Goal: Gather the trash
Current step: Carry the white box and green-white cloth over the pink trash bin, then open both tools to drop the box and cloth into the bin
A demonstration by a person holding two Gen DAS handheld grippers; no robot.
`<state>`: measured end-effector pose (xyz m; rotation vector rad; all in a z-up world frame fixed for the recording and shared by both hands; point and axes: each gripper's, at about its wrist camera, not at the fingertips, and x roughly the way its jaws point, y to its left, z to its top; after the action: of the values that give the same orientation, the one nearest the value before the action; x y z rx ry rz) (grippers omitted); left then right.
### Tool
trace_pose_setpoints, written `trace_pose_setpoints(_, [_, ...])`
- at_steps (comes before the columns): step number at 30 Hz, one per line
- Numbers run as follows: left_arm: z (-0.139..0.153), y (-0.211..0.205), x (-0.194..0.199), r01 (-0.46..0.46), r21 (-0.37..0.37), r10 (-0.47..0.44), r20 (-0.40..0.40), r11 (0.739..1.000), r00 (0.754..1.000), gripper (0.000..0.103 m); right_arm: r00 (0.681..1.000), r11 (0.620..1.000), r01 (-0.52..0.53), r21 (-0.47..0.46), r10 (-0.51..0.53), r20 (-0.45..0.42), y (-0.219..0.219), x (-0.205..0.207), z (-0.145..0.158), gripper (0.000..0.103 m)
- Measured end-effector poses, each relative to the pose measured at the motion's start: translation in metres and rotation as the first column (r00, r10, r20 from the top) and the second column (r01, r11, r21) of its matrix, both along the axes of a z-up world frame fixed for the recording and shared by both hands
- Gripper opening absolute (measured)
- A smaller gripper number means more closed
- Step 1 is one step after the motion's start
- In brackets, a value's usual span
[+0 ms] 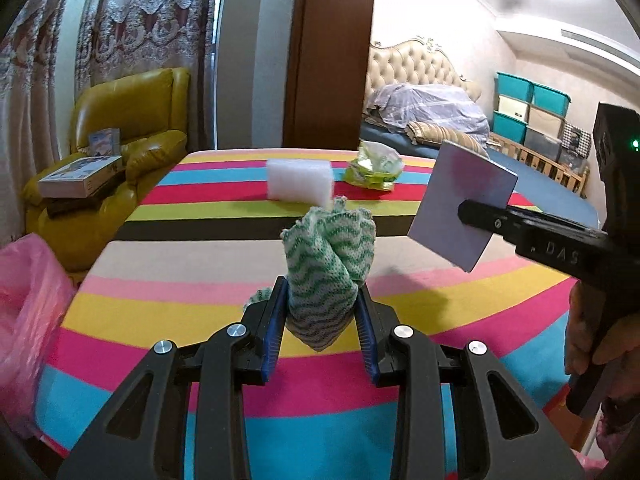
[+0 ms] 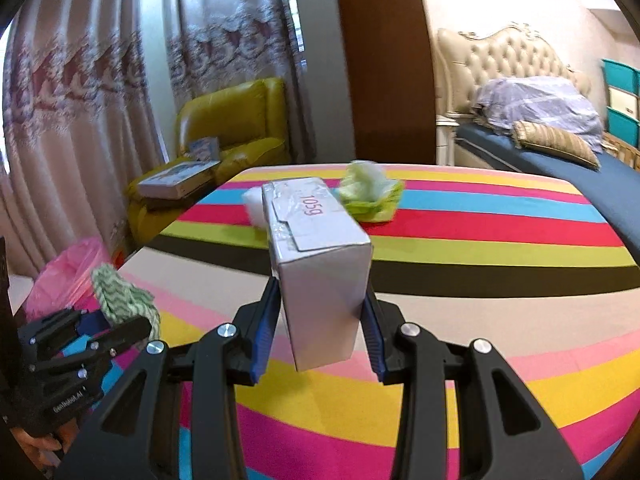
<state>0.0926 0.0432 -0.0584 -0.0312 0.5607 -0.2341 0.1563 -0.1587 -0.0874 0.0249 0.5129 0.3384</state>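
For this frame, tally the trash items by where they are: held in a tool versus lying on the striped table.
Held in a tool: 2, the green-and-white cloth in the left tool and the white box in the right tool.
Lying on the striped table: 2, the white foam block and the green wrapper.
Total: 4

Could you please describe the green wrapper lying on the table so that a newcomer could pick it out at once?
Start at the table with the striped cloth and look to its far edge, towards the bed. Two loose things lie there: a white foam block and, to its right, the crumpled green wrapper. It is the only glossy, lime-green, crinkled thing; the foam is plain white and squared.
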Motion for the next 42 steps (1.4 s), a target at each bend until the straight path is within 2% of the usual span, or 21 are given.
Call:
trace_pose_setpoints(4, [0.005, 0.028, -0.016, -0.056, 0.007, 0.056, 0.012, 0.998, 0.998, 0.031, 0.998, 0.998, -0.067, -0.003, 0.067, -0.004, 0.026, -0.007, 0.001, 0.038])
trace_pose_setpoints(9, [0.017, 0.081, -0.030, -0.170, 0.006, 0.170, 0.018, 0.985, 0.985, 0.031, 0.980, 0.980, -0.197, -0.023, 0.196, -0.017, 0.071, -0.018, 0.002, 0.038])
trace_pose_setpoints(14, [0.032, 0.139, -0.045, -0.291, -0.005, 0.291, 0.025, 0.957, 0.956, 0.031, 0.941, 0.940, -0.337, -0.056, 0.338, 0.002, 0.122, -0.033, 0.010, 0.038])
trace_pose_setpoints(19, [0.042, 0.179, -0.059, -0.378, -0.011, 0.378, 0.035, 0.926, 0.925, 0.031, 0.899, 0.897, -0.435, -0.077, 0.437, 0.008, 0.163, -0.037, 0.019, 0.038])
trace_pose_setpoints(23, [0.045, 0.207, -0.066, -0.430, -0.003, 0.430, 0.027, 0.903, 0.903, 0.031, 0.856, 0.854, -0.517, -0.057, 0.517, -0.029, 0.199, -0.036, 0.019, 0.038])
trace_pose_setpoints(32, [0.054, 0.273, -0.066, -0.531, -0.009, 0.530, -0.020, 0.848, 0.848, 0.031, 0.798, 0.798, -0.602, -0.029, 0.602, -0.031, 0.278, -0.015, 0.034, 0.038])
trace_pose_setpoints(40, [0.055, 0.315, -0.064, -0.565, -0.071, 0.562, -0.050, 0.822, 0.825, 0.032, 0.785, 0.786, -0.618, -0.015, 0.616, -0.059, 0.327, 0.004, 0.035, 0.040])
trace_pose_setpoints(42, [0.054, 0.322, -0.061, -0.580, -0.080, 0.578, -0.054, 0.811, 0.815, 0.035, 0.761, 0.762, -0.648, -0.014, 0.646, -0.055, 0.339, 0.004, 0.035, 0.041])
